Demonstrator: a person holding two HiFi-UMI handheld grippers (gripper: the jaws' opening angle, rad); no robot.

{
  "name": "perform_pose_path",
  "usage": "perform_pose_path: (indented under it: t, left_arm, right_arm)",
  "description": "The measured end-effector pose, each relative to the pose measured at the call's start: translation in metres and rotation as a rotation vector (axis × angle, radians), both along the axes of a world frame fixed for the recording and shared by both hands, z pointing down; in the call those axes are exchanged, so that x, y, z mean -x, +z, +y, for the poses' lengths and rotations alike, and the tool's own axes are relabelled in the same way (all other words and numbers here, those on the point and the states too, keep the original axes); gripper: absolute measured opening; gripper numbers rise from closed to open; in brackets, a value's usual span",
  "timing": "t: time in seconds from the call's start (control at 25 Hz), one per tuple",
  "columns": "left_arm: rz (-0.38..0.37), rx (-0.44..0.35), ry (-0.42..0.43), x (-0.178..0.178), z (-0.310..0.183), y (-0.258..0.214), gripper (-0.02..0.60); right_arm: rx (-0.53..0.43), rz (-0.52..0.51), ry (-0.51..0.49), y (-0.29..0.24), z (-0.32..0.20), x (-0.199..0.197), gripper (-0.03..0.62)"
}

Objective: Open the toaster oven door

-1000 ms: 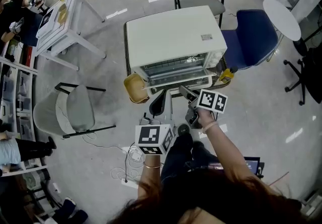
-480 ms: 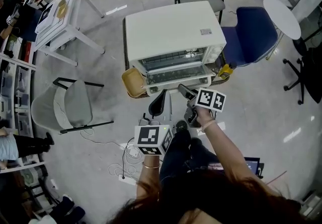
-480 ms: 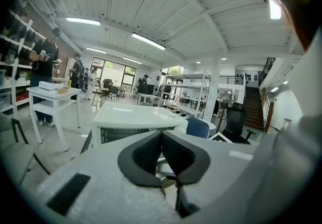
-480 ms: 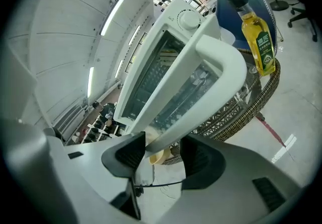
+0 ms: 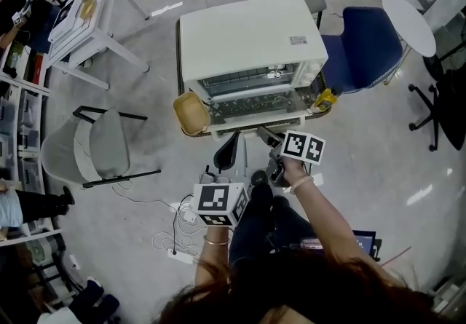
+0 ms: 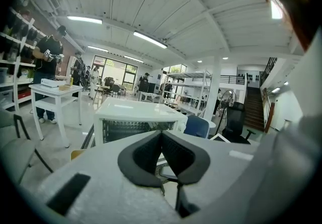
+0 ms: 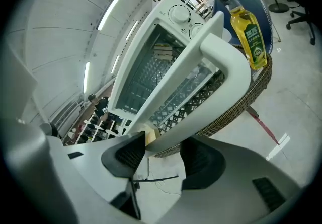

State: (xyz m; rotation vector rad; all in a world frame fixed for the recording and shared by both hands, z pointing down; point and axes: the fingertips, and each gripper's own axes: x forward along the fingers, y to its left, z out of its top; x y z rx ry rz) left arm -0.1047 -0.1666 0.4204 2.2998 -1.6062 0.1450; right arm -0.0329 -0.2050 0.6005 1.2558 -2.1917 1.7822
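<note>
A white toaster oven (image 5: 251,35) stands on a woven table (image 5: 195,132) in front of me. Its glass door (image 5: 255,108) hangs partly open, tilted toward me, and the wire rack shows inside. My right gripper (image 5: 266,135) is shut on the door's white handle (image 7: 221,62), which runs between its two pads (image 7: 132,151). The door glass (image 7: 173,102) shows just behind the handle in the right gripper view. My left gripper (image 5: 228,151) is held lower, to the left, its jaws shut on nothing (image 6: 162,138), with the oven (image 6: 136,117) ahead of it.
A yellow oil bottle (image 5: 328,103) stands at the oven's right, a yellow bowl (image 5: 188,113) at its left. A blue chair (image 5: 364,49), grey chairs (image 5: 95,148) and a white side table (image 5: 87,17) surround it. Cables (image 5: 182,220) lie on the floor.
The oven door has swung further down and toward me with my right gripper on its handle; more of the interior shows. The left gripper has hardly moved.
</note>
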Motion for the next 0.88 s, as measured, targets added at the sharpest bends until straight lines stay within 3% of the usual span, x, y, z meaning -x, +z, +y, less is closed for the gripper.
perform_pose_path:
  t: [0.88]
  left_arm:
    - [-0.001,0.014,-0.025,0.002,0.020,0.030,0.014]
  right_arm:
    - [0.037,0.048,-0.033,0.035,0.024,-0.003,0.204]
